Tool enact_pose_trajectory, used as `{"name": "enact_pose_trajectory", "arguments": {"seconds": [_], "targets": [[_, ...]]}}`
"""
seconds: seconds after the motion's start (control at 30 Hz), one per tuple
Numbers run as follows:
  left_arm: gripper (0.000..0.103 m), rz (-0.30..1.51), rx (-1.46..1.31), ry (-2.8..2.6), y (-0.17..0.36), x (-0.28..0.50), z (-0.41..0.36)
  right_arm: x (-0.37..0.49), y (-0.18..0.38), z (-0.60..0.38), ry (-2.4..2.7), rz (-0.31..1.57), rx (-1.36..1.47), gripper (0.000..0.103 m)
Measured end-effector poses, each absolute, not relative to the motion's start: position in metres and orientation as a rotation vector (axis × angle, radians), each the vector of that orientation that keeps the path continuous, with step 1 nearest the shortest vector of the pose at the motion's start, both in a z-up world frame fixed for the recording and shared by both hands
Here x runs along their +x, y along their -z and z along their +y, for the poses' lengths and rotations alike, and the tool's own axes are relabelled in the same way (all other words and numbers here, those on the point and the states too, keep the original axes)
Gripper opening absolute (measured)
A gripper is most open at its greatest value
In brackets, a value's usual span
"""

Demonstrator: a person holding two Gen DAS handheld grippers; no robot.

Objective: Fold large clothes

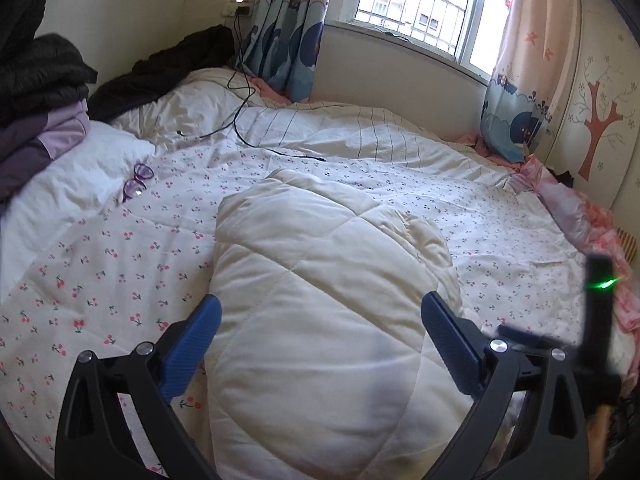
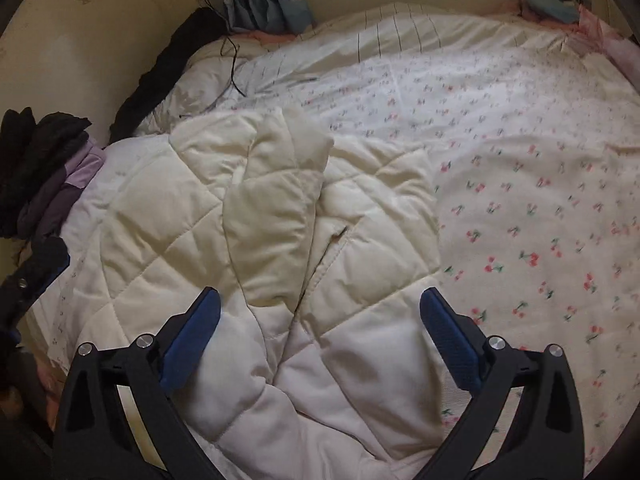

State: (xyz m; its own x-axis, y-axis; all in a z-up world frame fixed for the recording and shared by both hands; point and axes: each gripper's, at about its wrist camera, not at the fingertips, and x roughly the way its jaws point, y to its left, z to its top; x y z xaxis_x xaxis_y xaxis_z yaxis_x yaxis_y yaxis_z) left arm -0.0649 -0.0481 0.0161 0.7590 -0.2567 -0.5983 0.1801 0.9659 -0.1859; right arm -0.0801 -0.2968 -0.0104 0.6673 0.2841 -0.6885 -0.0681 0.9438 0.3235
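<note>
Cream quilted padded jacket lies spread on the cherry-print bedsheet; left gripper and right gripper both gape wide above it, empty; puffy, light, slippery, so pinch a stitched hem

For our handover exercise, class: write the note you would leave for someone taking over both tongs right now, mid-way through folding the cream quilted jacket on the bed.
Left tongs: open, holding nothing, poised over the cream quilted jacket.
Right tongs: open, empty, over the same jacket.
Where things are: the jacket lies on the cherry-print bedsheet; one quilted panel, likely a sleeve, is laid across its middle. Purple glasses and a black cable lie further back. Dark and purple clothes are piled at the left.
Done: jacket partly folded inward.
Left: fold the rest in, fold it in half, then set it aside.
</note>
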Motion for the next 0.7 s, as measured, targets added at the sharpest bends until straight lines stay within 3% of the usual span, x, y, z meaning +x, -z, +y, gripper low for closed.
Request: {"name": "enact_pose_trajectory", "arguments": {"seconds": [0.23,0.7], "targets": [[0.096,0.632,-0.090,0.208,-0.025,-0.071,-0.048,-0.104,-0.042,-0.293,-0.215,0.678,0.246,0.096],[0.096,0.586,-0.018,0.182,-0.034,-0.089,-0.045,-0.109,-0.037,-0.245,-0.256,0.707,0.034,0.096]]}}
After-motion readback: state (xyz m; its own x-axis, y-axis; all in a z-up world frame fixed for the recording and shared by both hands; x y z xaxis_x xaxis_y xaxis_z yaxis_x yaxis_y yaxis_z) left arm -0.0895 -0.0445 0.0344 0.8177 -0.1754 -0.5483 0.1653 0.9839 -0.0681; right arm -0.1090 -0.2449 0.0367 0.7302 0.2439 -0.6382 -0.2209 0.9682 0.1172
